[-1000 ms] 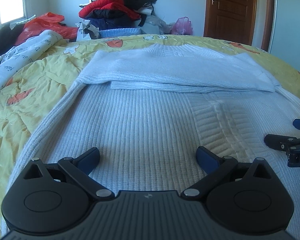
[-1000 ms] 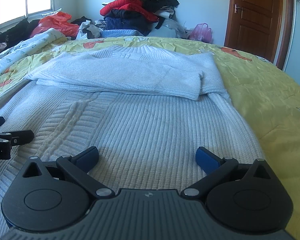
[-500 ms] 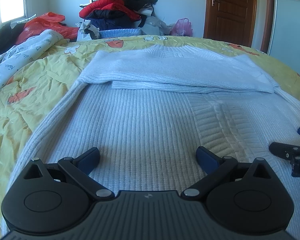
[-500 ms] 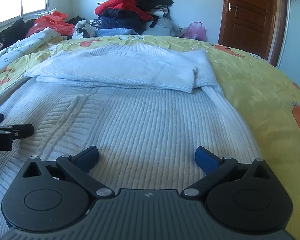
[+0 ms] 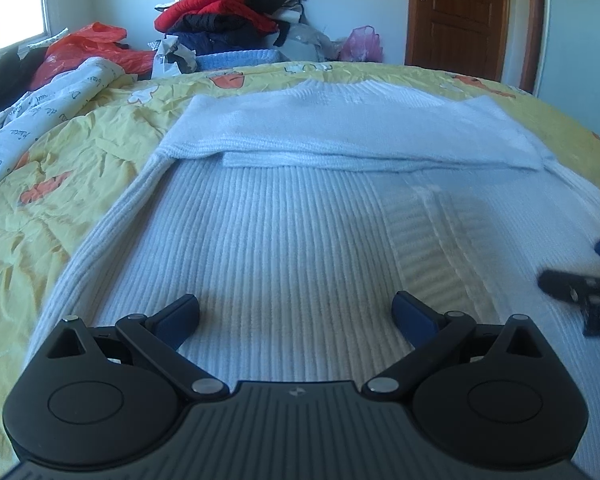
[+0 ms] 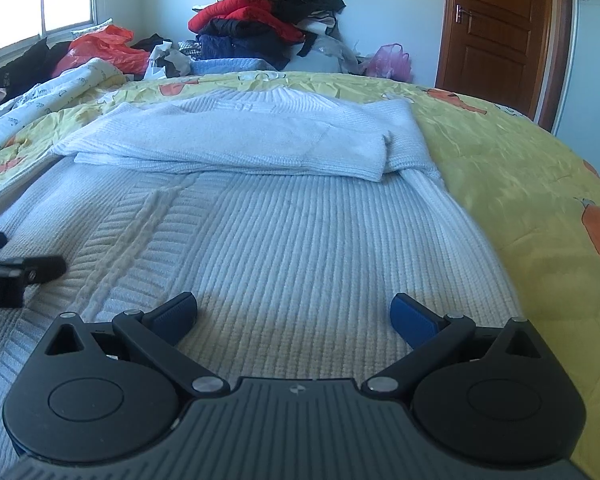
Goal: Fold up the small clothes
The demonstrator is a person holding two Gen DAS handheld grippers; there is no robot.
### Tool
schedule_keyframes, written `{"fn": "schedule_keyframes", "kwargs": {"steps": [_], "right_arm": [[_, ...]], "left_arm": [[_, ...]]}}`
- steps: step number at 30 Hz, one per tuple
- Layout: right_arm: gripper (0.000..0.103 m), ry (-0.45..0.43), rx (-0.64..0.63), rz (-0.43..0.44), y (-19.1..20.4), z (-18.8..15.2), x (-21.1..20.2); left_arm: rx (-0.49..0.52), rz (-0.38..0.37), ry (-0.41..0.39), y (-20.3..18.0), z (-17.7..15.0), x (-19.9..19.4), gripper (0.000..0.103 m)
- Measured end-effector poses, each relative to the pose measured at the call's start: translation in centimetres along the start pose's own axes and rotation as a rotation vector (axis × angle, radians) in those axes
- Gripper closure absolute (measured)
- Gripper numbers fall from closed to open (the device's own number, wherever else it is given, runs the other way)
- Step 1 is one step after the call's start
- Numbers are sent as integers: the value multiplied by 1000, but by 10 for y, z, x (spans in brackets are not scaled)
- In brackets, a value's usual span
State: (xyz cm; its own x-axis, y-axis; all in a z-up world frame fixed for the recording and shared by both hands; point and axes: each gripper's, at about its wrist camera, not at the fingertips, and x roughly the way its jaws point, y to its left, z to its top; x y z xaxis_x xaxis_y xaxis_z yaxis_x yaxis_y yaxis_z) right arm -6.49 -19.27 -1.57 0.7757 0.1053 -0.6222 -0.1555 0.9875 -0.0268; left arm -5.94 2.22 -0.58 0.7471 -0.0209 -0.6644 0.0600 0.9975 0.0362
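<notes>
Sweater (image 5: 284, 248) flat beneath both wide-spread tongs (image 5: 296, 314) (image 6: 294, 312)

My left gripper (image 5: 296, 314) is black plastic: two round hubs, a ribbed middle plate with a small logo, silver rivets at the joints and blue pads (image 5: 412, 314) (my right gripper (image 6: 294, 312) looks identical).

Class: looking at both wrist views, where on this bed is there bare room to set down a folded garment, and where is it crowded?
Free: yellow bedspread right of the white sweater, toward the door; a strip left of it, up to the printed quilt. Crowded: the clothes pile beyond the bed.
</notes>
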Motion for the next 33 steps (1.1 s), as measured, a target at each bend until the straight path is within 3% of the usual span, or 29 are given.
{"fn": "schedule_keyframes", "kwargs": {"steps": [5,33], "right_arm": [[2,-2,1,4,0,0,0],[2,-2,1,-9,2,-9,-10]], "left_arm": [[-8,-24,-32,5,-14,-11,0],[-8,-16,-34,3,-12,-8,0]]}}
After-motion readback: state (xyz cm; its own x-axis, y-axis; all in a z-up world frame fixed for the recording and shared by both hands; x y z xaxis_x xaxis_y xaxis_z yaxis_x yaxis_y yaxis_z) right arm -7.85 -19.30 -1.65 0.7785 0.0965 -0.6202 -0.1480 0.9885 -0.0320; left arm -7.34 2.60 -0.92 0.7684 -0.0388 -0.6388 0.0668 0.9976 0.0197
